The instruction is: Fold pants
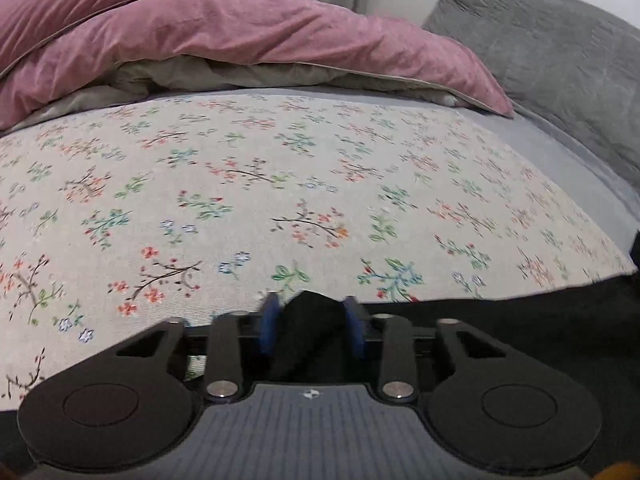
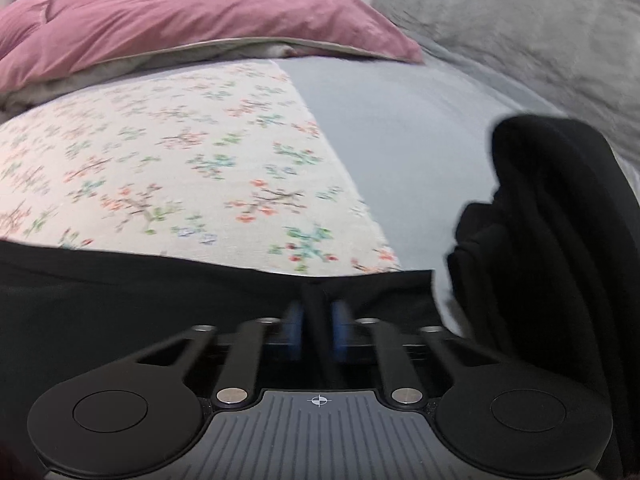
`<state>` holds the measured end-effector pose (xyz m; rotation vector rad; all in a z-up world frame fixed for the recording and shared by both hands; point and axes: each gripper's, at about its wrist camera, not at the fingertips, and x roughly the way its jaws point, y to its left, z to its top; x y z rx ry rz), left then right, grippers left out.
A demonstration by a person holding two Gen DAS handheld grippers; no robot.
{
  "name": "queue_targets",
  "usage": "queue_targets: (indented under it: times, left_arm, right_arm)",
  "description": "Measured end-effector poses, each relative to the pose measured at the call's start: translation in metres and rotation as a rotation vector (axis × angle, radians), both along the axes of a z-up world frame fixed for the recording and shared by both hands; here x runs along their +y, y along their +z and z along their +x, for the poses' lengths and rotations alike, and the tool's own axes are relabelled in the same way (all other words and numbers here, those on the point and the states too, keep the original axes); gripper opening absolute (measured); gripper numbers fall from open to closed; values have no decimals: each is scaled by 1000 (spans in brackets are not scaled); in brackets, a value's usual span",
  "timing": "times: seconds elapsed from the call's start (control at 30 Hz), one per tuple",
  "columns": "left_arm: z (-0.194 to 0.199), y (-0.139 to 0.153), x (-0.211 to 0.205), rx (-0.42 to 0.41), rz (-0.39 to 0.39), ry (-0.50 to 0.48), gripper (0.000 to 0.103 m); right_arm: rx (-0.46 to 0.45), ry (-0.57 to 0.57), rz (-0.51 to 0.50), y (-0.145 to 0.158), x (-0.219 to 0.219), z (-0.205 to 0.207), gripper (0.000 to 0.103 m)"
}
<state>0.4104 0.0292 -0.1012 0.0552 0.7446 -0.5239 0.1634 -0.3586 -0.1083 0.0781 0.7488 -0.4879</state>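
One pair of black pants point(image 2: 120, 300) — two grippers, left point(image 1: 311, 320) and right point(image 2: 316, 328), each clamped on its fabric.

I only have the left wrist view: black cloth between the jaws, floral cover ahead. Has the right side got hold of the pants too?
Observer: Yes. The right gripper is shut on the black pants, a thin pinch of fabric between its blue pads.
Operator: Where's the rest of the garment?
Observer: A bunched black heap lies to that gripper's right, on the plain grey-blue sheet.
Operator: Does the floral cover run under that heap?
Observer: No. The floral cover ends at a straight edge left of it; the heap is on bare sheet.
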Motion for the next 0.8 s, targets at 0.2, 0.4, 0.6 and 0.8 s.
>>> queue_targets:
  times: [0.2,0.4,0.6,0.8]
  left_arm:
    - [-7,1,11,-12,-76,46,7]
    - [-17,1,5,-99,-65,74,7]
    - [-19,-2,2,-130,-49,108,7]
    - [-21,-6,-6,-148,6,132,8]
  right_arm:
    - [-9,-46,-113,0,14,-2,2]
    - [-53,-77,-226,1,17,-1,2]
    - [-56,-70,-249,-6,14,10,2]
    - [-26,-80,-238,-16,6,17,3]
